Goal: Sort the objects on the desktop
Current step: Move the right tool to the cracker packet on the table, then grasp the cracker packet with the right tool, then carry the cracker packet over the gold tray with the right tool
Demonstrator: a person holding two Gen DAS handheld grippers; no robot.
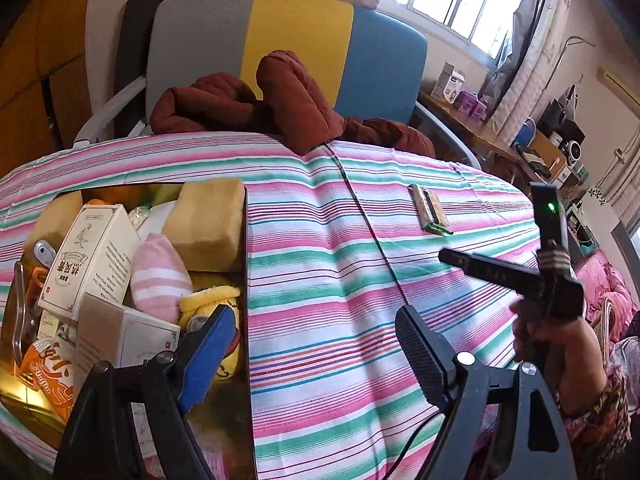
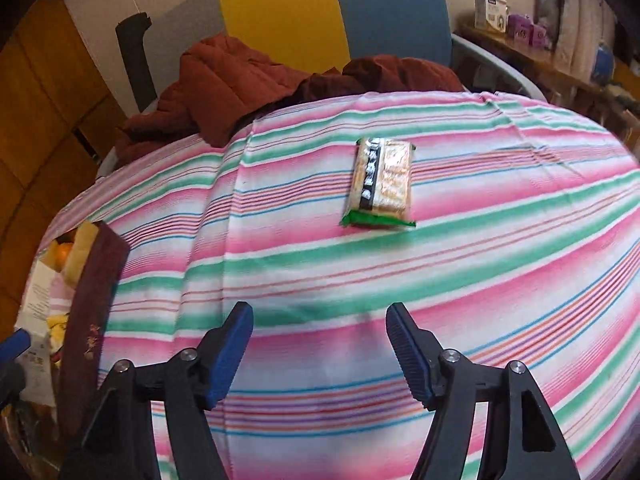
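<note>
A snack packet (image 2: 381, 184) with a green end lies alone on the striped tablecloth (image 2: 500, 264); it also shows in the left wrist view (image 1: 430, 209). My right gripper (image 2: 320, 320) is open and empty, hovering short of the packet. My left gripper (image 1: 316, 320) is open and empty at the right edge of a dark box (image 1: 245, 264). The box holds white cartons (image 1: 94, 258), a pink striped sock (image 1: 160, 276), a yellow plush (image 1: 212, 300), tan sponges (image 1: 208, 224) and an orange packet (image 1: 52, 380). The right gripper's body (image 1: 520, 276) shows in the left wrist view.
A dark cable (image 1: 372, 236) runs across the tablecloth. A rust-red jacket (image 1: 256, 108) lies on a grey, yellow and blue chair (image 1: 296, 36) behind the table. A cluttered wooden desk (image 1: 480, 128) stands at the far right. The box's dark red wall (image 2: 92, 320) is at the left.
</note>
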